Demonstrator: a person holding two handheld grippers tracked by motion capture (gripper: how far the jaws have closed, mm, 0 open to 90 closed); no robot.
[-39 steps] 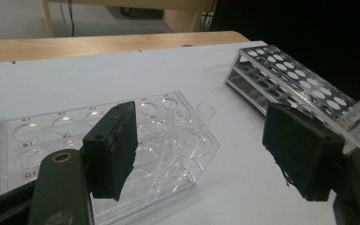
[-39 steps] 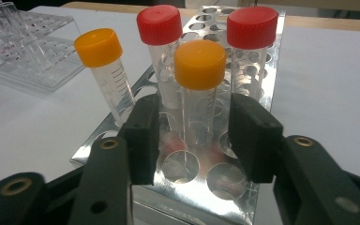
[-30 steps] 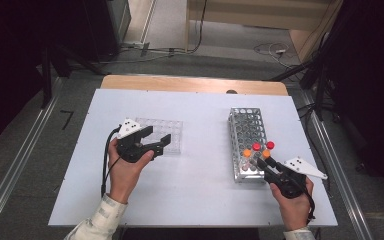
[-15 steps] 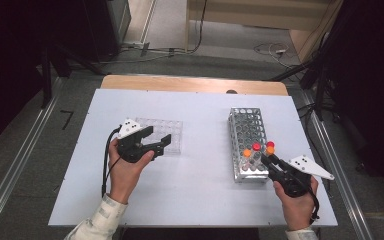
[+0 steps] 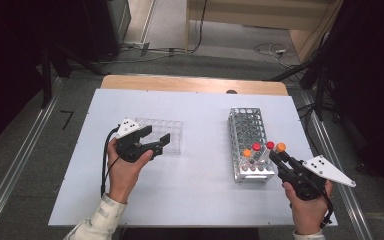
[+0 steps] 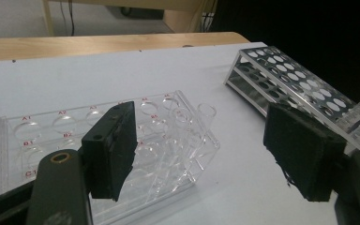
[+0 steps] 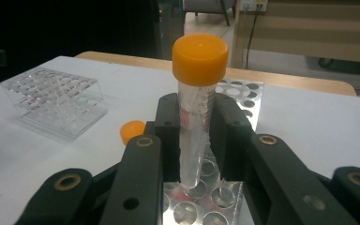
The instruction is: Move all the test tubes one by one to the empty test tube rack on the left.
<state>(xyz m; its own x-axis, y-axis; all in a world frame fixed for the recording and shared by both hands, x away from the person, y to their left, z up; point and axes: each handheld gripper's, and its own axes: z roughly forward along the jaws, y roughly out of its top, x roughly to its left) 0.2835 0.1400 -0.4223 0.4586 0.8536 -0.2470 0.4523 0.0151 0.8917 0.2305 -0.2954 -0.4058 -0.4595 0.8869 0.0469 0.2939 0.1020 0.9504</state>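
The right gripper (image 7: 196, 140) is pinching a clear tube with an orange cap (image 7: 199, 52). The tube stands up straight, and its tip is just over the holes of the metal rack (image 5: 250, 131). That rack sits by the right edge of the white table (image 5: 200, 190). Two more capped tubes, one orange (image 5: 247, 153) and one red (image 5: 256, 147), stand at the rack's near end.

The left gripper (image 6: 206, 154) has its jaws wide apart and holds nothing. It sits just beside the clear plastic rack (image 6: 70, 136) on the left side of the table. One open clear tube (image 6: 207, 112) stands at that rack's corner.
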